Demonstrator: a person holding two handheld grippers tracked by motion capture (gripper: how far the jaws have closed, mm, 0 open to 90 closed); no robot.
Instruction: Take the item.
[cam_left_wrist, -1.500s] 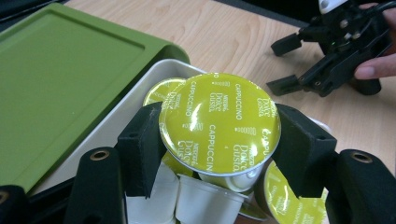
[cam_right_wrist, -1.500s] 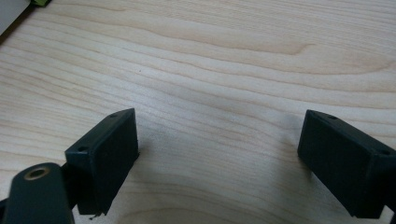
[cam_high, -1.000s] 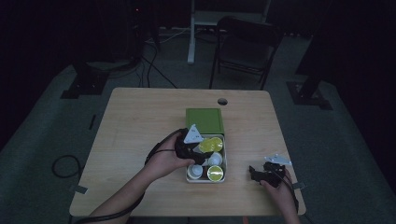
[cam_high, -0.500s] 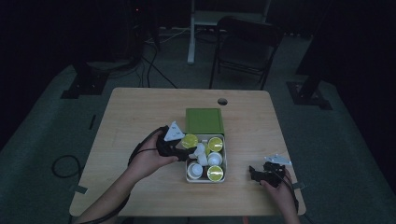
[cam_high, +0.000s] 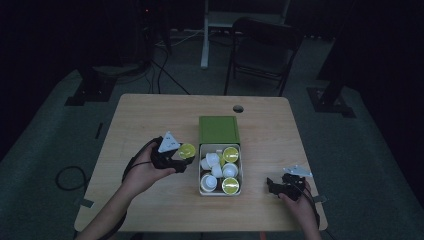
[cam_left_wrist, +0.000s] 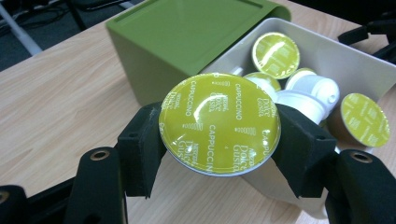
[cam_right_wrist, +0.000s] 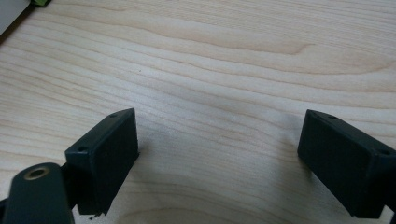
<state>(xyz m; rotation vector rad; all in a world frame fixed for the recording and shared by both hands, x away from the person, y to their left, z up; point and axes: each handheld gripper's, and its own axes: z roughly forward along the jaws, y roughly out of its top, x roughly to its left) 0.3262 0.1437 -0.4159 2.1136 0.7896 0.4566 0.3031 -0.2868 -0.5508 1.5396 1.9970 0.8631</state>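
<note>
My left gripper (cam_high: 184, 154) (cam_left_wrist: 219, 123) is shut on a coffee capsule (cam_high: 187, 150) (cam_left_wrist: 219, 122) with a shiny yellow-green foil lid, its black pads (cam_left_wrist: 140, 149) pressing the rim from both sides. It holds the capsule just left of a white tray (cam_high: 201, 188) (cam_left_wrist: 355, 60) with several more capsules, some lid up (cam_high: 230, 154) (cam_left_wrist: 275, 53), some white ones on their sides (cam_high: 213, 160) (cam_left_wrist: 308, 88). A green lid (cam_high: 218, 129) (cam_left_wrist: 187, 32) lies against the tray's far end. Near the table's front right, my right gripper (cam_high: 272, 186) (cam_right_wrist: 219, 158) stands open over bare wood.
The wooden table (cam_high: 150, 120) has a round cable hole (cam_high: 238, 108) near its far edge. A dark chair (cam_high: 262, 50) stands beyond the table. Cables run across the dim floor at the left (cam_high: 67, 176).
My left gripper has carried the yellow-green capsule leftward out of the tray and now holds it beside the tray. The right gripper has stayed where it was.
</note>
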